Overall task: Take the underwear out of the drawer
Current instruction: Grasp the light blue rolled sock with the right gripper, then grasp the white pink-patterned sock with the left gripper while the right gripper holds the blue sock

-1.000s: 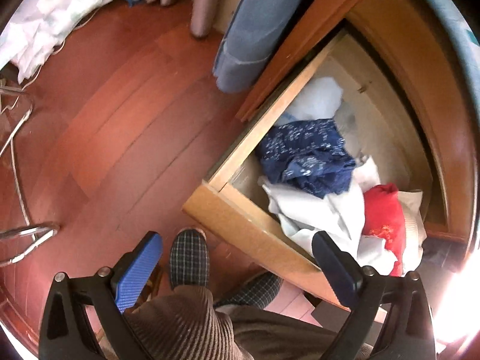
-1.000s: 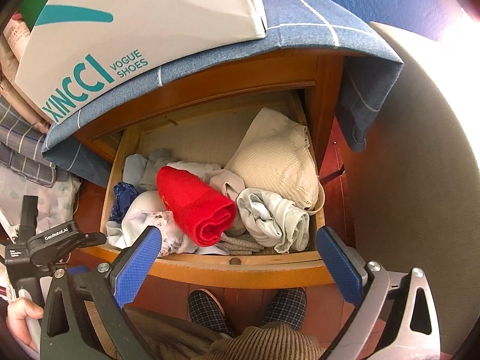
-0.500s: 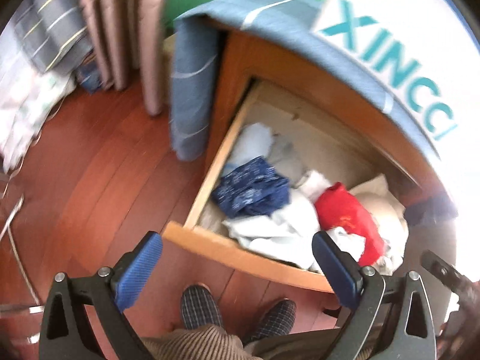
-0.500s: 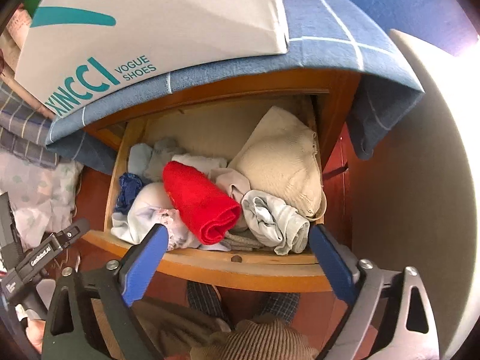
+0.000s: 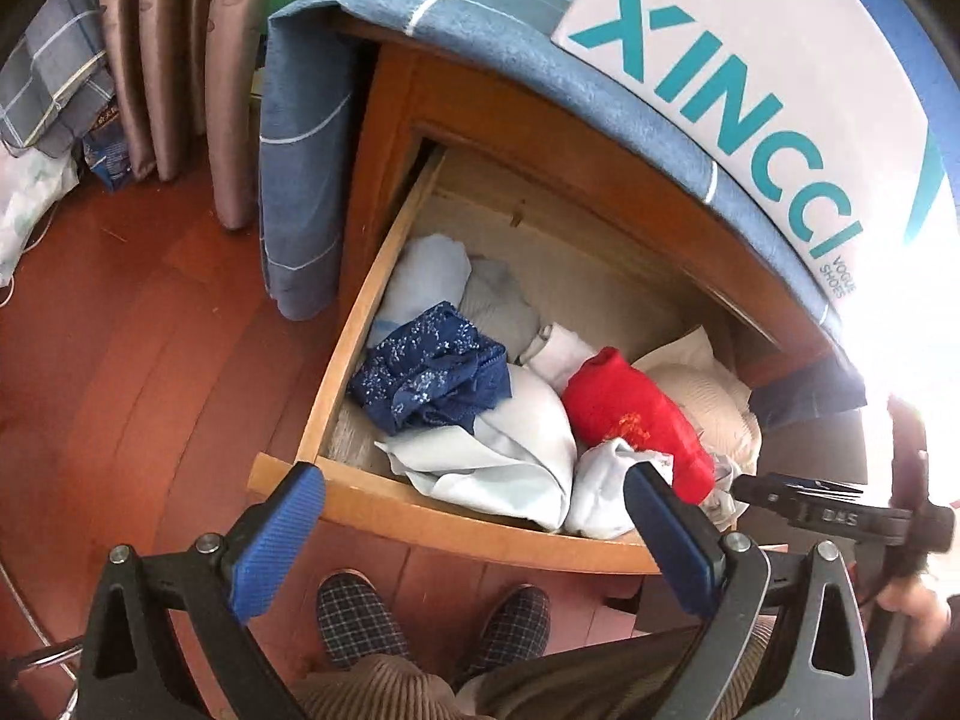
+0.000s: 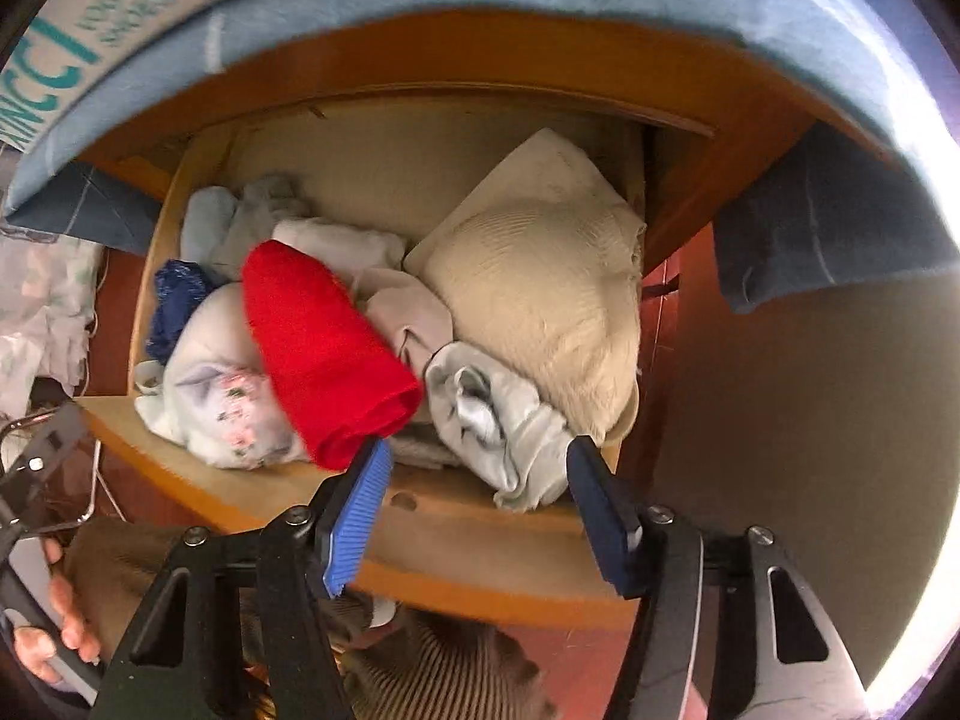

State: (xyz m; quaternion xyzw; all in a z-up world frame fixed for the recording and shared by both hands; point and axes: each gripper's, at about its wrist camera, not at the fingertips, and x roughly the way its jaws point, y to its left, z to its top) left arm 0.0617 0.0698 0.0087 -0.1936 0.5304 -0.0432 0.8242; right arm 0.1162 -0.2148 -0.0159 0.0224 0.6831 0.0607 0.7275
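Holding your left gripper point(image 5: 468, 519) spread wide over the near rim of the open drawer point(image 5: 420, 516), you kept it empty. Your right gripper point(image 6: 480, 480), fingers apart, hovered at the pale blue underwear point(image 6: 492, 414) lying just right of the red roll point(image 6: 324, 348).

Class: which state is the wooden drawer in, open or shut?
Open. The drawer is pulled out from the cabinet, its inside exposed, with a red garment and a dark blue garment lying inside.
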